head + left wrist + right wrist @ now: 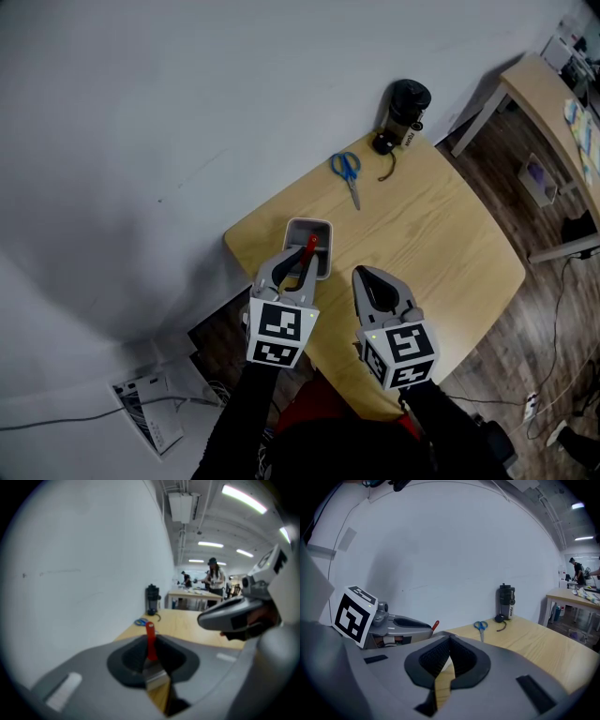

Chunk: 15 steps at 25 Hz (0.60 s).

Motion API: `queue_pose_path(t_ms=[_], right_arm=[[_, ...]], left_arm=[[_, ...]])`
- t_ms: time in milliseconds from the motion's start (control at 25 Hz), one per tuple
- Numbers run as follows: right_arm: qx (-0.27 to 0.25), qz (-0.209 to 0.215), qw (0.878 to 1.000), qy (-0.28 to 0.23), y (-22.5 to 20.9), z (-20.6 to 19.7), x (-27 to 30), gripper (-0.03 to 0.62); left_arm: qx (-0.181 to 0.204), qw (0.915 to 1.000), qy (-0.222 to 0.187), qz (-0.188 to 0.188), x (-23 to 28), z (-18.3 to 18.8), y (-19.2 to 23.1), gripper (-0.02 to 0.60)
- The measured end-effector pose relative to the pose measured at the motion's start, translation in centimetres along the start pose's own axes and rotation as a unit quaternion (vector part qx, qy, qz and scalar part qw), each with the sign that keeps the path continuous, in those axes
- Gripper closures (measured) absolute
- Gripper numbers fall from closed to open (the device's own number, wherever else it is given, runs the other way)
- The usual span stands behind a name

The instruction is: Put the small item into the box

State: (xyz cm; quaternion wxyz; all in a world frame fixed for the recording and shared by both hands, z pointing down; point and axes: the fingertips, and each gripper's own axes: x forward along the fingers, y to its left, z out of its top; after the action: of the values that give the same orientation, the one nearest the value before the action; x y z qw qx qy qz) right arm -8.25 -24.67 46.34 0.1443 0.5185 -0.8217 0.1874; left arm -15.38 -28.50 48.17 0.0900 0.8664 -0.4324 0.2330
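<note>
two grippers, one box, one small red item, one pair of scissors, one black bottle and one table are in view. the item (150, 640) is a thin, flat red strip, narrow and stiff-looking, with a rounded upper end; it stands nearly upright in the left gripper view and sticks out past the jaw tips. the left gripper (298, 265) has its jaws pressed onto the lower part of the strip, so the red end shows above the dark pads while the rest is hidden between them. in the head view the strip's tip lies over the near end of the box (298, 228), a small grey open tray that sits near the table's left corner; whether the strip touches the box cannot be told. the right gripper (368, 281) hangs just beside the left one, on its right, over bare wood of the table (450, 244); its jaws are closed together with nothing between them, only a sliver of table showing in the slit below the pads. the scissors (347, 175), blue-handled, lie well beyond the box toward the far edge, and the bottle (409, 105) stands at the far corner against the wall, with a small dark object and cord just beside its foot
</note>
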Motion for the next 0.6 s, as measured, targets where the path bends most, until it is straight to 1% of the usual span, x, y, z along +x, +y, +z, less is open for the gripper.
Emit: queue_pose_path(t_ms=[280,600], right_arm=[[0.001,0.003,1.000,0.008,-0.2,-0.4,0.2,0.586],[0.005,0.004,1.000,0.013,-0.3,-0.8,0.3,0.586]], left_arm=[[0.007,0.9998,0.018,0.005,0.4,-0.8,-0.1,0.525],[0.013,0.9996,0.024,0.008,0.5,-1.2,0.1,0.523]])
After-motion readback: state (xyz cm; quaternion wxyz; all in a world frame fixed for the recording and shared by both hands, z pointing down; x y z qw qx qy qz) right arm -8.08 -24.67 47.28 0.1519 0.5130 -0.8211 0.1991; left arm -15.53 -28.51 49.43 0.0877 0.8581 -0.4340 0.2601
